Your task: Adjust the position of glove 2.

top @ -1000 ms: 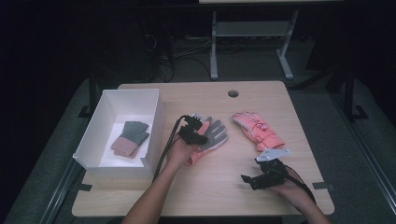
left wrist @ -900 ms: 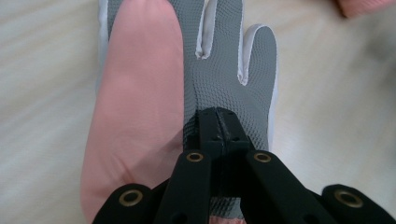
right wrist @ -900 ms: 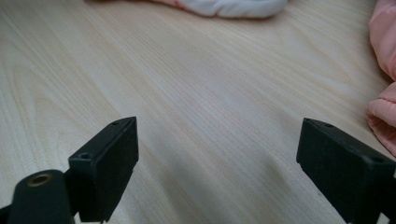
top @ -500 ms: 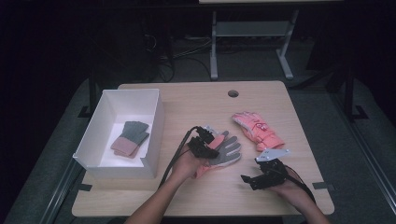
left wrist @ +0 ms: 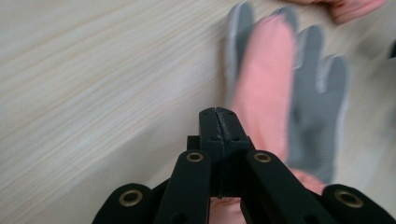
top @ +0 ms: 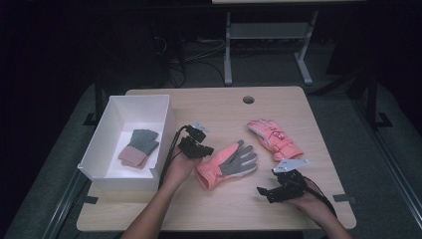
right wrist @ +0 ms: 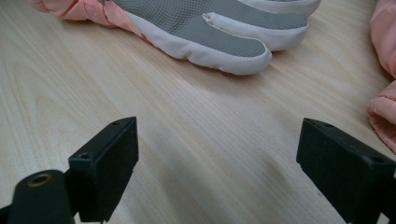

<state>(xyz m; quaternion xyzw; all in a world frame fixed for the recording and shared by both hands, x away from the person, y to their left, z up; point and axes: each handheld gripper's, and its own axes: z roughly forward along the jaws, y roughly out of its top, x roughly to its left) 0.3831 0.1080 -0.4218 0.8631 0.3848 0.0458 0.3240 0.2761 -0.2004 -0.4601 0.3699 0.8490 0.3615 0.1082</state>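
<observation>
The pink glove with the grey palm [top: 228, 165] lies palm-up mid-desk [top: 219, 107], its cuff at the left tool [top: 198, 148], whose jaws are pressed together on the cuff edge. The right tool [top: 271, 191] rests nearby, jaws wide apart and empty. A second pink glove [top: 274, 138] bears unreadable markings.

Two black hand-held grippers, bare forearms

Left gripper [top: 195, 144] trails a black cable at 7 o'clock; right gripper [top: 278, 186] carries a grey three-cornered plate; brass-ringed screws.
</observation>
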